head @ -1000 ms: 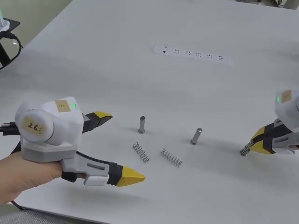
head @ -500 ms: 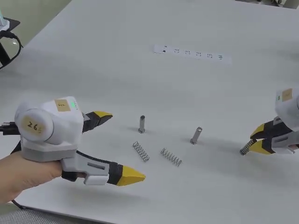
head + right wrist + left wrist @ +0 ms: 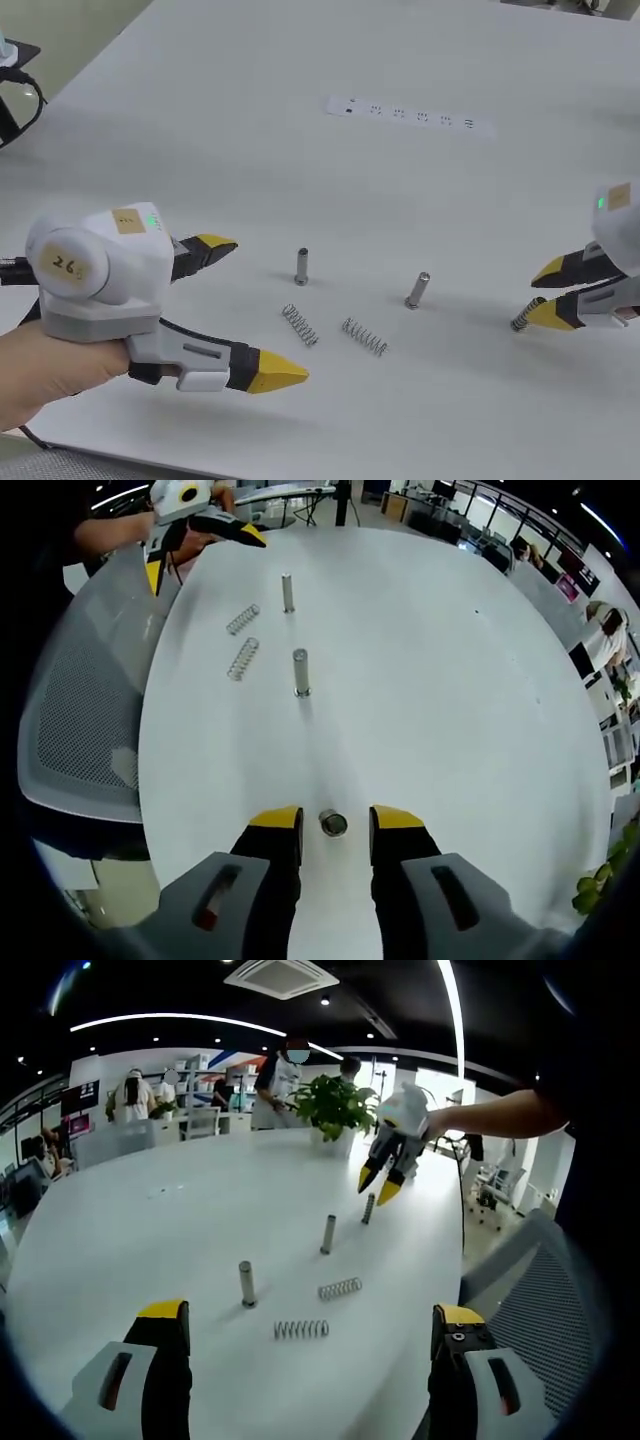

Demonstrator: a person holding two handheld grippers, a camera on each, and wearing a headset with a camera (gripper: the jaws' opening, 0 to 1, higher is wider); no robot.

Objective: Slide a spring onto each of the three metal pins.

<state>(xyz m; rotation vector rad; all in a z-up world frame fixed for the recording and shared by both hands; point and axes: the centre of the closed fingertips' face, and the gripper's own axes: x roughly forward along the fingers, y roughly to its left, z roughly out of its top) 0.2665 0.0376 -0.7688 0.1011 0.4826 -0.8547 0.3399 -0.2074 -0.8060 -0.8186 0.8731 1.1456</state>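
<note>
white table (image 3: pixel 180 140) in a bright open office, with a potted plant (image 3: pixel 333 1110) at its far edge. a round sticker (image 3: pixel 66 265) on my left gripper (image 3: pixel 266 308) reads "26". its jaws are spread wide and empty. nearer me than the power strip (image 3: pixel 410 116) stand a bare pin (image 3: pixel 302 266) and a 2nd bare pin (image 3: pixel 418 291). 2 loose springs (image 3: pixel 300 325) lie nearer still. right of the strip, my right gripper (image 3: pixel 532 297) is unclenched, jaws apart around the 3rd pin (image 3: pixel 525 315), which wears a spring.
</note>
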